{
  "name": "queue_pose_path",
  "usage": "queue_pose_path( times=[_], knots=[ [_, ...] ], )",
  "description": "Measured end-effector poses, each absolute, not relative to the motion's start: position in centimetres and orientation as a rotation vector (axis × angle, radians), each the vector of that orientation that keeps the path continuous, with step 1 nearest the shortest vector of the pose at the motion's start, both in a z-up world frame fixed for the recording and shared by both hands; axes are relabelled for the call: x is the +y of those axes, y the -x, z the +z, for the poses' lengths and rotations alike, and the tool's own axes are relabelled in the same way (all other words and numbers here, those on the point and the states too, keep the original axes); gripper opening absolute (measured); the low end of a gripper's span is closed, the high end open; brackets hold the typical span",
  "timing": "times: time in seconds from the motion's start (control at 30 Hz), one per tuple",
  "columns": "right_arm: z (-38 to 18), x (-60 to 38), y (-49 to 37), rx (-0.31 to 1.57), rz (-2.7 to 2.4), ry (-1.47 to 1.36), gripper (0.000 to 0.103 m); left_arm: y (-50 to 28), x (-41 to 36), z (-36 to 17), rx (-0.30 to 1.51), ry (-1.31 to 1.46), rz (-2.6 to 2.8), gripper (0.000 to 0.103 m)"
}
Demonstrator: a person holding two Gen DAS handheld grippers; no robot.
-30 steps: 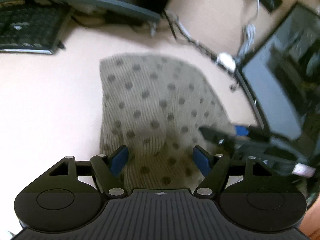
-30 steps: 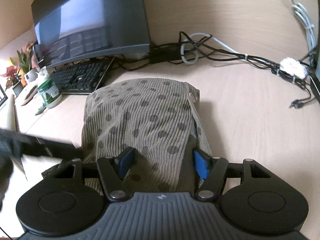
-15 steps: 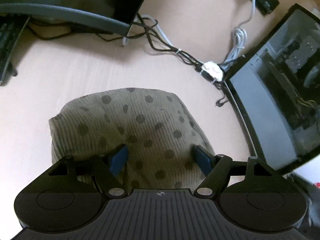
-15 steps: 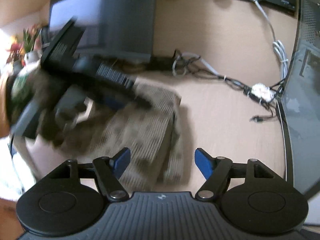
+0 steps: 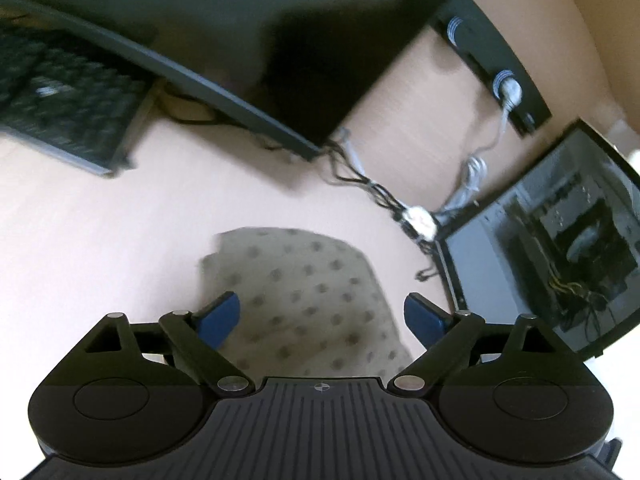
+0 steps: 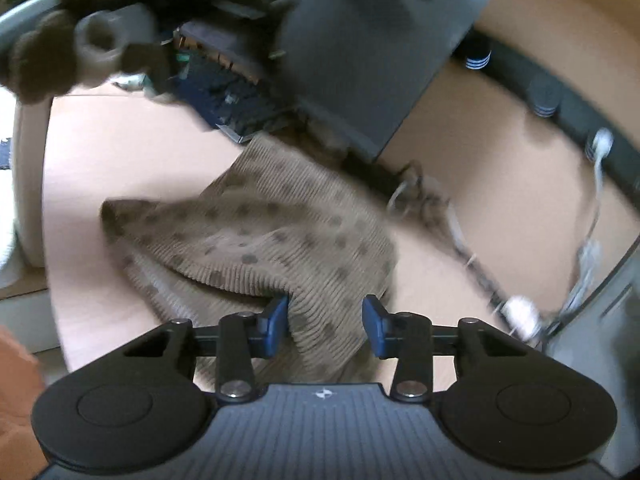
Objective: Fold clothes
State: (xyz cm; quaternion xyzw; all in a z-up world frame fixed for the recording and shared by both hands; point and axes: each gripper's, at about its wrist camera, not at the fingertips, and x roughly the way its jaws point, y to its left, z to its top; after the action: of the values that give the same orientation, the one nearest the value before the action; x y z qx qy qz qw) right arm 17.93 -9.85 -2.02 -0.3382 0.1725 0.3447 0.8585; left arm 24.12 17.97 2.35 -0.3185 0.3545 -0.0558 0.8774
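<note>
A folded olive-brown corduroy garment with dark polka dots (image 5: 304,296) lies on the light wooden desk (image 5: 100,240). My left gripper (image 5: 322,318) is open above its near edge, blue pads on either side, holding nothing. In the right wrist view the garment (image 6: 260,240) lies rumpled with a raised fold. My right gripper (image 6: 325,320) is open with the near part of the cloth between its blue pads; the jaws stand apart and do not pinch it. The other handheld gripper (image 6: 92,40) shows blurred at the upper left.
A dark monitor (image 5: 200,20) and keyboard (image 5: 60,108) stand at the back of the desk. A bundle of cables (image 5: 376,188) runs to a power strip (image 5: 496,68). An open PC case (image 5: 560,256) stands at the right, close to the garment.
Both grippers have pulled back and swung; the views are blurred by motion. The right jaws have narrowed somewhat around the cloth's near fold. The garment now looks more rumpled in the right view.
</note>
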Motion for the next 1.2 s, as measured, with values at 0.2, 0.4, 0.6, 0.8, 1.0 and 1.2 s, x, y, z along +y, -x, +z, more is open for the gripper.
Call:
queue_pose_path(
  times=[0.2,0.4,0.6,0.8,1.0,1.2],
  knots=[
    [-3.2,-10.9,-17.4,0.359,0.74,0.84,0.041,-19.4,20.0,1.7,0.74,0.741,-0.047,0.094],
    [-3.1,-8.7,-17.9,0.251,0.718,0.836,0.013,-20.0,18.6,0.9,0.767,0.751,-0.081,0.094],
    [0.3,-11.3,-15.7,0.288,0.74,0.746,0.005,-20.5,18.5,2.8,0.705,0.694,-0.122,0.094],
    [-1.8,-13.4,-16.2,0.518,0.726,0.599,0.006,-24.2,17.2,4.1,0.645,0.634,-0.25,0.096],
    [1.7,-16.1,-19.5,0.621,0.657,0.225,0.071,-33.2,15.0,0.3,0.749,0.555,-0.219,0.096],
    [0.6,-16.4,-24.9,0.67,0.529,0.005,0.092,-32.9,14.4,0.3,0.765,0.406,-0.127,0.096]
  ],
)
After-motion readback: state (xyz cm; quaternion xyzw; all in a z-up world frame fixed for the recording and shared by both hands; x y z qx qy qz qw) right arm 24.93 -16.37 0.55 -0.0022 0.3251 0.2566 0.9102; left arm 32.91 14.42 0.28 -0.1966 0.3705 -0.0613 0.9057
